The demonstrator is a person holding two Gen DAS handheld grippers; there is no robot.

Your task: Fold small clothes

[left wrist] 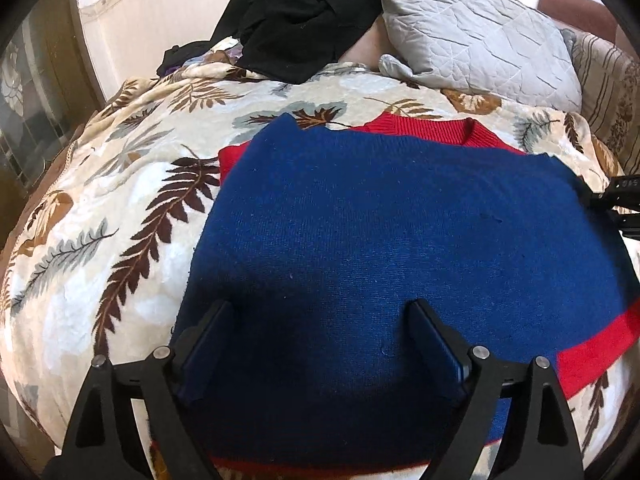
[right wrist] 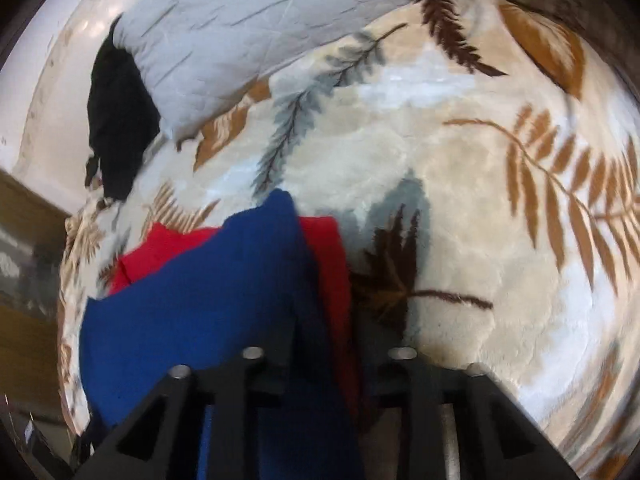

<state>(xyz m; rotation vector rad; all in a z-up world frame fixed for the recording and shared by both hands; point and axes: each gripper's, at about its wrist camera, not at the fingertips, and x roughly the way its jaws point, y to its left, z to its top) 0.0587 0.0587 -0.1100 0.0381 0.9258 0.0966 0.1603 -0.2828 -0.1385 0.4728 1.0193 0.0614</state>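
A blue and red knit sweater [left wrist: 380, 220] lies on a leaf-patterned blanket [left wrist: 120, 208], its blue part folded over the red so that red shows at the collar and the right edge. My left gripper [left wrist: 320, 316] is open, its fingers spread just above the blue fabric near the front edge. In the right wrist view the sweater [right wrist: 208, 292] shows its blue and red edge running between the fingers of my right gripper [right wrist: 326, 320], which is shut on that edge. Part of the right gripper also shows at the right edge of the left wrist view [left wrist: 620, 204].
A grey quilted pillow [left wrist: 472, 36] and a pile of black clothes [left wrist: 304, 16] lie at the back of the bed. A striped cushion [left wrist: 608, 92] sits at the far right. The bed's left edge drops toward a wall and window [left wrist: 28, 120].
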